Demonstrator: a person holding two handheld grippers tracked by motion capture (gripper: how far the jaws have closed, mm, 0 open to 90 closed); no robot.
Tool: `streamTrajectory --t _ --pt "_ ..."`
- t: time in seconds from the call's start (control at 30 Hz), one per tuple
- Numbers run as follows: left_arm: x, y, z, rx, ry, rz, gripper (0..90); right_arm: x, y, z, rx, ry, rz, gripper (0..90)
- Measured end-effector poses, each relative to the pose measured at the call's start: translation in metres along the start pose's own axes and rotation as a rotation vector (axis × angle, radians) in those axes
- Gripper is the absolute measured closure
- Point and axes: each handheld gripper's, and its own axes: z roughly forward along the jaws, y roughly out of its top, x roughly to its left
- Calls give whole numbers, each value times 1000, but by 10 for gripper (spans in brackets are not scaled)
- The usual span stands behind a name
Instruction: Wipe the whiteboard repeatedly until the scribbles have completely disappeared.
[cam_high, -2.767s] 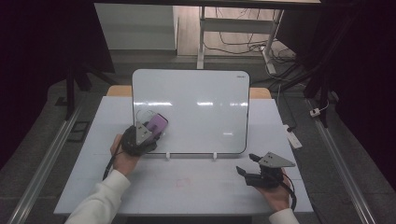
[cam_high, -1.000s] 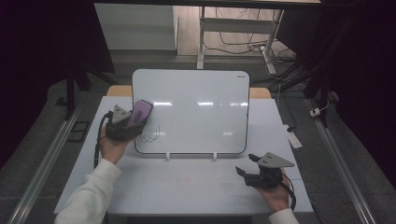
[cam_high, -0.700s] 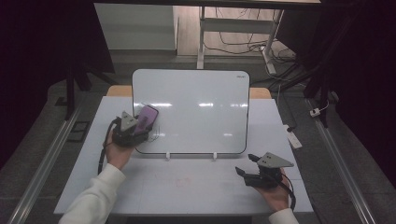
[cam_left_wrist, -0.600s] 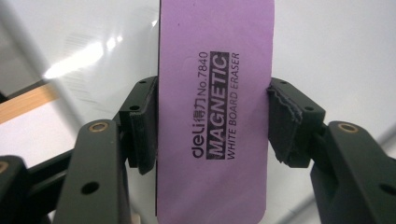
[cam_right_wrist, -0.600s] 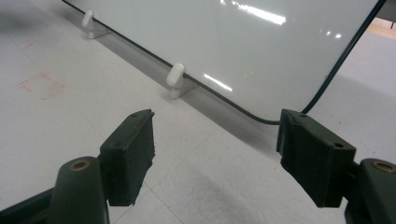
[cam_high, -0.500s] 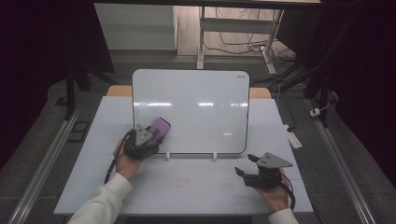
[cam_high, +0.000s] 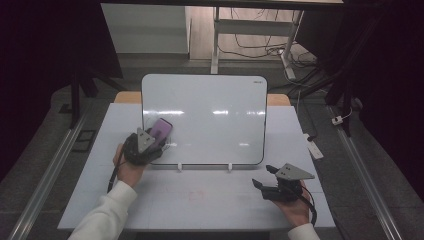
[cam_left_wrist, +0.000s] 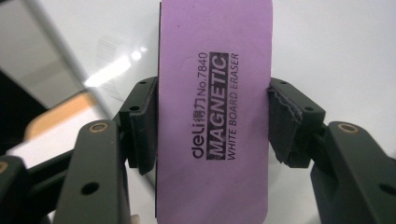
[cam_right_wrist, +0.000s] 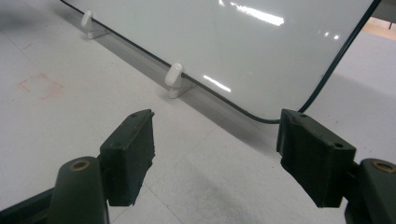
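A white board (cam_high: 215, 115) stands tilted on two white feet at the middle of the table. My left gripper (cam_high: 150, 140) is shut on a purple magnetic board eraser (cam_high: 161, 130) (cam_left_wrist: 215, 112) and holds it against the board's lower left part. Both black pads press the eraser's long sides in the left gripper view. My right gripper (cam_high: 267, 177) (cam_right_wrist: 217, 154) rests low on the table in front of the board's right foot (cam_right_wrist: 173, 80), jaws wide open and nothing between them.
The white table (cam_high: 210, 200) carries a faint red square mark (cam_high: 197, 194) (cam_right_wrist: 39, 85) in front of the board. A small white object (cam_high: 315, 147) lies at the right edge. Metal rails (cam_high: 45, 175) flank the table on the floor.
My left gripper swept the eraser over the board's left side, up toward the left edge, then down and right to the lower left. The right gripper stayed still.
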Motion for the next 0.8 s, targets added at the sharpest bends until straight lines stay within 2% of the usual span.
streamTrajectory --t 0.13,0.27,0.37,0.53,0.63,0.8 --pt "9 19 5 -1 18 -12 410 0 0 0 -1 -2 -4 274" --pt "1 22 6 7 3 5 410 0 0 -1 -2 -2 1 274" --pt "-12 14 6 19 -17 41 410 0 0 0 -1 1 -3 274" --pt "-43 -4 4 59 -54 184 410 1 1 0 3 2 -5 274" --pt "-50 -16 2 67 -75 207 409 1 1 0 -2 0 -4 274" --pt "-48 -32 -4 83 -87 213 409 1 0 0 3 0 -2 273"
